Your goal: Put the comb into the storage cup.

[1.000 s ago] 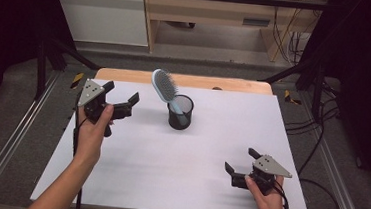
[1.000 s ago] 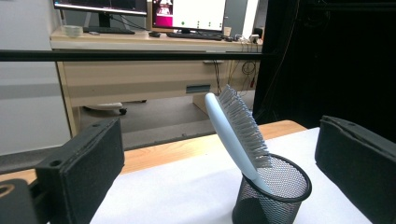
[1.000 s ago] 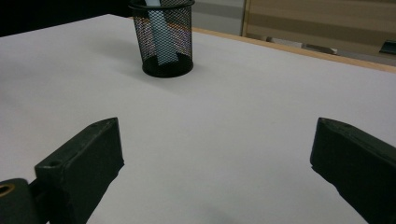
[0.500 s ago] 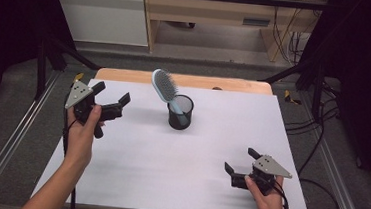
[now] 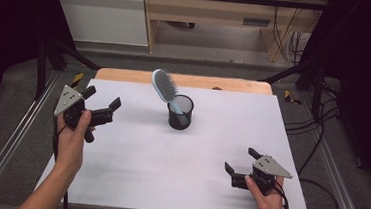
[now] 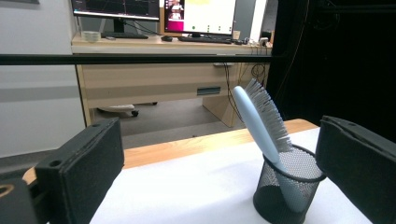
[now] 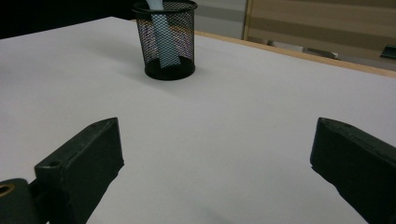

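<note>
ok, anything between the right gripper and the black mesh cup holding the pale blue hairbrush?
Nothing: bare white table top runs from the right gripper to the black mesh cup, per the right gripper view.

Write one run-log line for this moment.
left gripper: open, raised | right gripper: open, low | hairbrush: leaning in mesh cup | contact: none

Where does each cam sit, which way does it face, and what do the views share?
High view: above the person's side, looking forward and down on the table; both forearms, left tongs, right tongs.
Left gripper view: rides the left tongs, raised, facing the hairbrush in the mesh cup; open jaws show.
Right gripper view: rides the right tongs, low over the table, facing the cup; open jaws show.
Shared: all three show brush and cup.
</note>
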The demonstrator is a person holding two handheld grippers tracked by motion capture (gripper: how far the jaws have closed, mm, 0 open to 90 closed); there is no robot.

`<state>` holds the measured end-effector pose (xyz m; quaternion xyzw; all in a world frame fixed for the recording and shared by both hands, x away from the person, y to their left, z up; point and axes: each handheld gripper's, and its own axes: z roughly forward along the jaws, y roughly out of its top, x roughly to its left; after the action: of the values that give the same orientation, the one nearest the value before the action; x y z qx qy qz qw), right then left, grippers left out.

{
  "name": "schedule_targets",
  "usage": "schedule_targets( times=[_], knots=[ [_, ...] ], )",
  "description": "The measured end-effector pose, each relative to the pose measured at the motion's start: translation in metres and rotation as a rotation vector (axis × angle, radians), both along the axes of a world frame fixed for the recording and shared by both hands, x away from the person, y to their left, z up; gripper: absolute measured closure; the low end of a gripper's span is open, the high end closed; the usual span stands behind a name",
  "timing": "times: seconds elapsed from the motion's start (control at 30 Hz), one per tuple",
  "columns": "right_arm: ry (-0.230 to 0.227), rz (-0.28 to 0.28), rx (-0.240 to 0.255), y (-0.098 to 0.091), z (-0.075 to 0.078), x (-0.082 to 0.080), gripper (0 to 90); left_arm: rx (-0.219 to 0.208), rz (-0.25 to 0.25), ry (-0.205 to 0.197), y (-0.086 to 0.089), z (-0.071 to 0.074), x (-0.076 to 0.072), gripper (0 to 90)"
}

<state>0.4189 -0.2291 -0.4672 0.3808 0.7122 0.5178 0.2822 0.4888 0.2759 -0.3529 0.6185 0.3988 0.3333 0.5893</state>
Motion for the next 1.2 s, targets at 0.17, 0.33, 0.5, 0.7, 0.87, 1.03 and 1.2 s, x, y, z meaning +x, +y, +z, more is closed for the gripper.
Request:
schedule_targets(
  times=[0.17, 0.33, 0.5, 0.7, 0.87, 1.03, 1.2],
  knots=[
    [0.0, -0.002, 0.0, 0.0, 0.0, 0.0, 2.8, -0.014, 0.004, -0.004, 0.009, -0.007, -0.004, 1.4],
    [-0.003, -0.006, -0.006, -0.001, 0.0, 0.0, 2.8, -0.03, 0.014, -0.012, 0.019, -0.013, -0.007, 1.4],
    [-0.008, -0.005, -0.006, -0.001, 0.0, -0.001, 2.8, -0.038, 0.029, -0.008, 0.027, -0.022, -0.014, 1.4],
    [-0.016, -0.001, -0.012, -0.002, 0.001, -0.001, 2.8, -0.035, 0.043, -0.024, 0.037, -0.027, -0.02, 1.4],
    [-0.02, -0.002, -0.02, -0.003, 0.001, -0.001, 2.9, -0.044, 0.054, -0.022, 0.043, -0.031, -0.026, 1.4],
    [-0.028, 0.001, -0.029, -0.006, 0.001, -0.002, 3.0, -0.037, 0.048, -0.018, 0.044, -0.037, -0.033, 1.3],
    [-0.033, -0.003, -0.027, -0.009, 0.001, -0.002, 3.1, -0.037, 0.04, -0.018, 0.045, -0.043, -0.04, 1.3]
  ],
)
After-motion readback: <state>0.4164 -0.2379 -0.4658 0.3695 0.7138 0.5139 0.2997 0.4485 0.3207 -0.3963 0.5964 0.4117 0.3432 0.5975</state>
